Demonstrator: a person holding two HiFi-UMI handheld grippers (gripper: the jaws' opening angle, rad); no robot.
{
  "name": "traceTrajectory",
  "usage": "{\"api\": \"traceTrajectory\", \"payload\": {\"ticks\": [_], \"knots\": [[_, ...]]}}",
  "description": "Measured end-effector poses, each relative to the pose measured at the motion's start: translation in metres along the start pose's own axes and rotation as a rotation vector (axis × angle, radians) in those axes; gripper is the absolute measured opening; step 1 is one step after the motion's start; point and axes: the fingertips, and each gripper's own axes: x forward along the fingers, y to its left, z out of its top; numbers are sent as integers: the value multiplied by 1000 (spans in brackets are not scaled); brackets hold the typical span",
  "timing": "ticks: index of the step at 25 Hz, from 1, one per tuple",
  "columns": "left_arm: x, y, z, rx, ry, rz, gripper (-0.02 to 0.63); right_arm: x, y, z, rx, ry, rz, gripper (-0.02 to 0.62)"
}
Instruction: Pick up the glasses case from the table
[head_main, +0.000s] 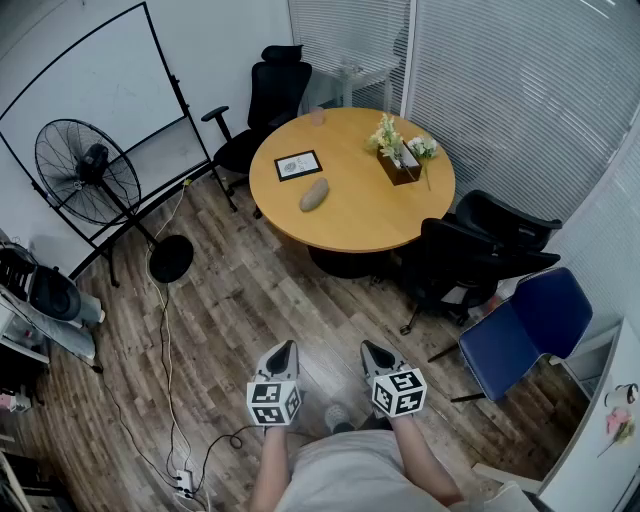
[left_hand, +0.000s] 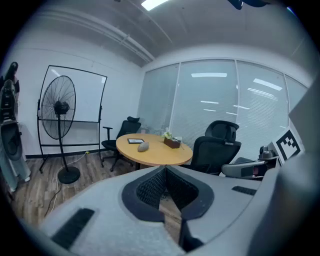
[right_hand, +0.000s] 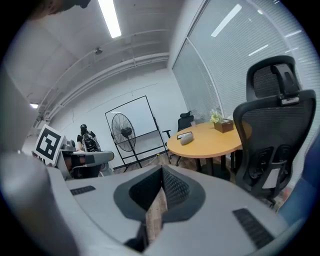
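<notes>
Glasses case (head_main: 314, 194) lay on round wooden table (head_main: 360, 222), just beside black-framed card (head_main: 298, 164); well apart from both grippers, ahead of them across wood floor; left gripper (head_main: 284, 348) jaws pressed together, empty; right gripper (head_main: 369, 348) likewise closed, empty.

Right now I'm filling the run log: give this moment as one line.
phase: before approach | left gripper: shut, empty | right gripper: shut, empty | glasses case: on round table, untouched, far ahead
</notes>
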Motion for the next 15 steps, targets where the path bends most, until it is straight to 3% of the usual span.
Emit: {"api": "traceTrajectory", "payload": {"ticks": [12,15], "knots": [[-3,0,-2,-20,-36,-45,14,4,9,-7,15,-5,25,-3],[-6,7,4,-24,-59,-39,15,8,14,-5,9,-8,36,48]]}}
